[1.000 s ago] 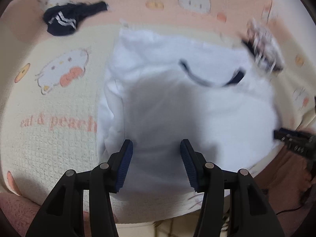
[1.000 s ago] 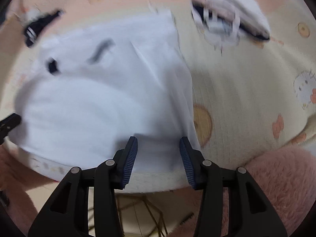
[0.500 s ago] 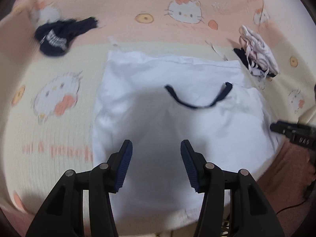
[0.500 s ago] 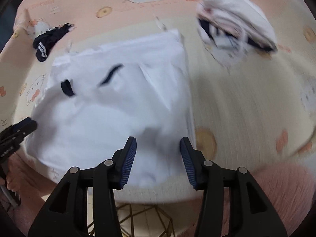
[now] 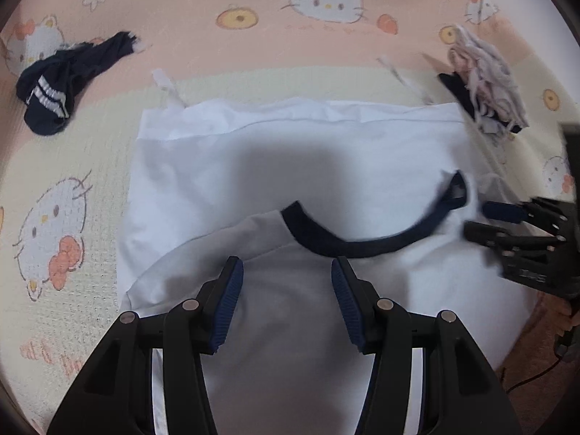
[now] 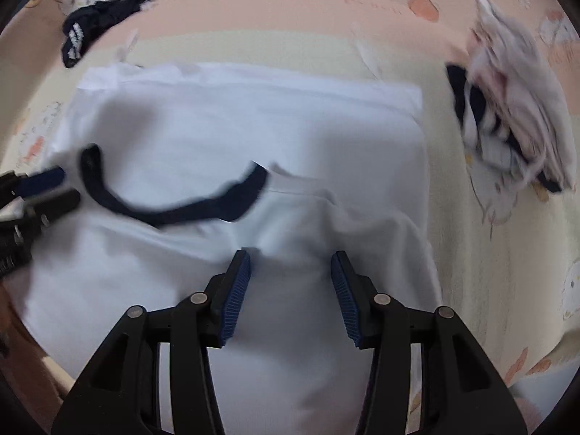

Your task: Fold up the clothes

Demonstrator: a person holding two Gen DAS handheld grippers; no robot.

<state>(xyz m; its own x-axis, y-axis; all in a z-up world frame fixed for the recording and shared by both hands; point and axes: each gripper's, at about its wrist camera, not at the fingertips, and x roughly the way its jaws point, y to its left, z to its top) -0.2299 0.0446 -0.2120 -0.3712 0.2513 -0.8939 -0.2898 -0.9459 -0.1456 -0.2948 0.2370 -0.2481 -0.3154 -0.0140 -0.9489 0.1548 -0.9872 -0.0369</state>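
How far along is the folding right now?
Done: a folded pile sits at the right. In hand: the white T-shirt is folded once, navy collar on top; left gripper and right gripper hover open, gripping nothing. Left: further folds, and the navy garment.

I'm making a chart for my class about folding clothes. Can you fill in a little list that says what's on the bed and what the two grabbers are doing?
surface: cartoon-cat blanket
main item: white shirt, spread flat, with a dark collar
top left: dark sock, lying apart from the shirt
top right: clothes pile, by the shirt's corner
left gripper: open, over the shirt's near part
right gripper: open, over the shirt
held: nothing
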